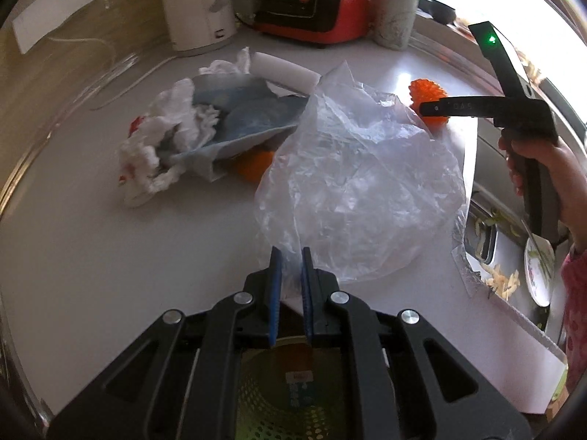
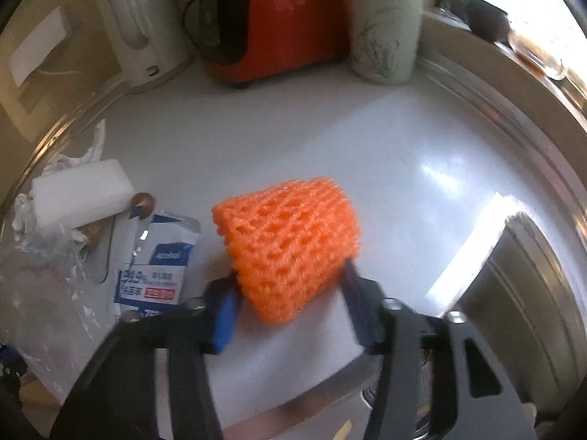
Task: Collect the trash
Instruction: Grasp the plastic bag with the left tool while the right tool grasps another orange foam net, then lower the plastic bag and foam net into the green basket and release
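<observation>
My left gripper (image 1: 291, 267) is shut on the near edge of a crumpled clear plastic bag (image 1: 359, 168), which billows over the white counter (image 1: 91, 256). An orange foam net sleeve (image 2: 290, 253) lies on the counter, and my right gripper (image 2: 290, 300) is shut on it, its blue pads touching both sides. The left wrist view shows that net (image 1: 427, 91) behind the bag. Other litter lies to the left: crumpled white tissue (image 1: 154, 161), a blue-grey pouch (image 1: 242, 117), a white foam block (image 1: 282, 69) and a second orange net (image 1: 255, 165) partly hidden under the pouch.
A white kettle (image 1: 198, 3), a red appliance (image 1: 312, 0) and a pale mug (image 1: 394, 18) stand along the back wall. A sink with a dirty plate (image 1: 539, 271) and food scraps lies to the right. A green perforated basket (image 1: 293, 403) sits below the left gripper.
</observation>
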The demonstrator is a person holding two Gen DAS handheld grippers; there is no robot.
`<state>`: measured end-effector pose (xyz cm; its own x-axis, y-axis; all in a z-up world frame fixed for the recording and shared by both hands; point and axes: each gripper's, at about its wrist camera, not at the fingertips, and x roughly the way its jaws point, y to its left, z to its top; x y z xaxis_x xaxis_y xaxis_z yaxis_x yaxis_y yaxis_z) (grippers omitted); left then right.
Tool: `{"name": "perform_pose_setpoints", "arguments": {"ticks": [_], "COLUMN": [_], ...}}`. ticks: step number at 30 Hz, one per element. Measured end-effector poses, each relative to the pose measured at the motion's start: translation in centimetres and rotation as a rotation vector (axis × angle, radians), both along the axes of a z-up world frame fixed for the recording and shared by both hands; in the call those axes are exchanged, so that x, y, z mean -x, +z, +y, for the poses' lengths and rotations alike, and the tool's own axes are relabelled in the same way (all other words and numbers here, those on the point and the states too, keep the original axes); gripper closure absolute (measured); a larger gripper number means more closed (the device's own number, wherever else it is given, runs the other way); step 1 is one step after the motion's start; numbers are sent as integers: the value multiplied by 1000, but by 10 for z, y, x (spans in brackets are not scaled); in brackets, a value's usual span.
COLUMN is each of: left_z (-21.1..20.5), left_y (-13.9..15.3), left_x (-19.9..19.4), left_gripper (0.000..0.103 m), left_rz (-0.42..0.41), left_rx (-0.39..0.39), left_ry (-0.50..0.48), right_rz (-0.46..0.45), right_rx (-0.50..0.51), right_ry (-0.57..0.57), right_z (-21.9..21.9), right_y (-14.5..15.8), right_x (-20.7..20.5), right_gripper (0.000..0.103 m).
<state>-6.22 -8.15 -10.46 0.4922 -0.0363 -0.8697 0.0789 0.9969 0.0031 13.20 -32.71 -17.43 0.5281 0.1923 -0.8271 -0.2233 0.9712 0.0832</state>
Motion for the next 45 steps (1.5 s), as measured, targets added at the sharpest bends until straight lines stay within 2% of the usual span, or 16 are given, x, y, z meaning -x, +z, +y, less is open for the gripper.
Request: {"name": "perform_pose_setpoints", "arguments": {"ticks": [3,7,12,16,21,24,32,33,34,36,39,42,45], "left_z": [0,-1,10,30,56,67,67,67,67,68,68,69,77], "left_y": [5,14,25,21,2,-18,-99,-106,-111,-112,-97,-79,-61], "left_x": [8,27,63,101,145,163,159,155,154,154,159,161,163], "left_gripper": [93,93,93,93,93,93,91,83,66,52,31,23,21], "left_rz": [-6,-24,-33,-2,56,98,244,265,280,274,215,158,124], "left_rx": [15,14,16,-2,-28,-40,-92,-87,-86,-84,-52,-44,-22], "left_ry": [24,5,-85,-157,-237,-281,-364,-360,-352,-335,-361,-372,-353], "right_rz": [-21,-63,-107,-102,-63,-42,-2,-1,1,1,2,14,42], "right_rx": [2,12,19,24,-9,-10,-35,-41,-47,-47,-47,-48,-50], "right_ry": [24,51,81,102,62,21,-116,-122,-129,-136,-130,-110,-71], "right_z": [2,9,33,67,107,121,123,122,122,124,131,141,154], "right_y": [8,28,59,62,49,39,18,18,17,18,18,13,2], "right_x": [3,34,121,196,274,302,354,358,361,367,372,372,371], "right_gripper": [73,74,74,74,73,73,73,73,73,73,72,72,71]}}
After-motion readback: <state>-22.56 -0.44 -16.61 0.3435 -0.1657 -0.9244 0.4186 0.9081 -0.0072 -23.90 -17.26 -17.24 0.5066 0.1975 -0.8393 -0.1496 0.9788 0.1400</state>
